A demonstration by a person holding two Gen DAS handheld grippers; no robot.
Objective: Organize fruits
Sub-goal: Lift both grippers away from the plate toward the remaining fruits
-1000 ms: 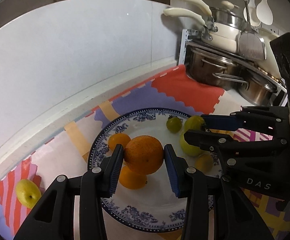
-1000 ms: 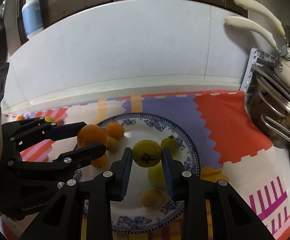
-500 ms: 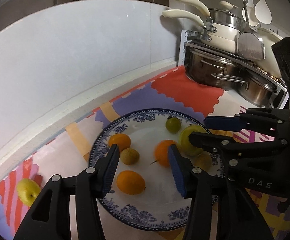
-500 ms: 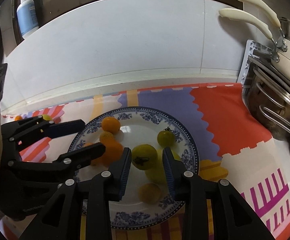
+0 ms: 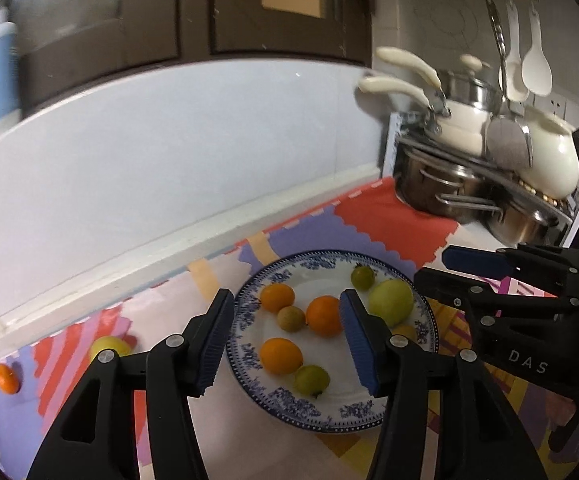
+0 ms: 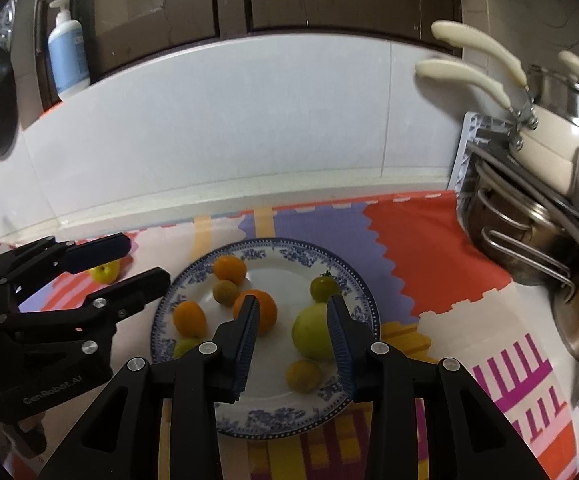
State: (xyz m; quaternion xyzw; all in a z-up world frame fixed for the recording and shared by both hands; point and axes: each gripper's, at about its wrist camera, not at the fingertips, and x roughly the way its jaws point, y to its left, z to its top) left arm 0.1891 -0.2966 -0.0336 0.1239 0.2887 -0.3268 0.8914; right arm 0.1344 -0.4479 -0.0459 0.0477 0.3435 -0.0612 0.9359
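Hovering over plate [image 5: 331,410] | both tongs [image 5: 285,340] [image 6: 291,330] apart, empty, left just widened | lemon [image 5: 109,347] far left: firm, light, rolls; grip across middle

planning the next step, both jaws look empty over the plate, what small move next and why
Probably swing the left gripper toward the yellow-green fruit and small orange lying on the mat, off the plate. Both grippers have just opened with nothing between their jaws, and those two lie on its side.

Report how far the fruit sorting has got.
Done: several fruits lie on the blue-patterned plate. In hand: nothing; left gripper and right gripper have just been opening and stand empty. Left: a yellow fruit and a small orange on the mat.
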